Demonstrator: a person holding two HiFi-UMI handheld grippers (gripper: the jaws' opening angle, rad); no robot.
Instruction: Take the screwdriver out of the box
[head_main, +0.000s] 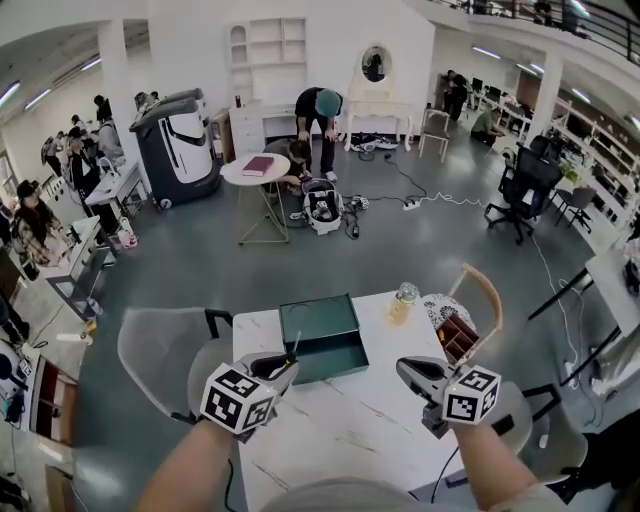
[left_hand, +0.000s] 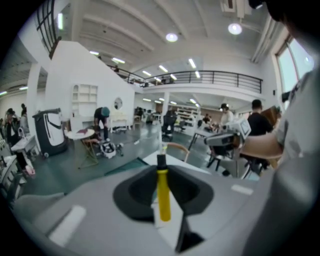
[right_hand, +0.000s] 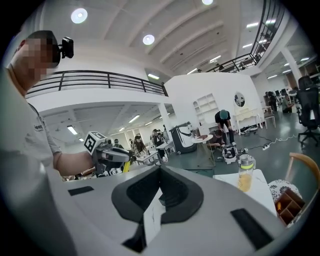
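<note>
A: Where was the screwdriver (left_hand: 163, 192)?
B: Out of the green box (head_main: 318, 320), up in the left gripper (head_main: 283, 368) above the counter (head_main: 360, 430), just on the near side of the box. Its fingers (left_hand: 131, 196) were part closed, clamped on the yellow handle
A: Right gripper (head_main: 410, 372)?
B: Fingers together, nothing in them. It was held off to the right of the box
A: Handling?
B: Judged it light and stiff, a small tool. The handle looked like smooth plastic, so it could slip or swivel in a loose pinch. The thin shaft was no place to grab. Mid-handle was the right hold, and that was about where the fingers sat
A: Axis and heading?
B: Long axis ran along the left gripper's own line, between the fingers. Handle end was back toward the person, black collar and thin shaft forward, away from the person, toward the box. The tip was too small to make out
</note>
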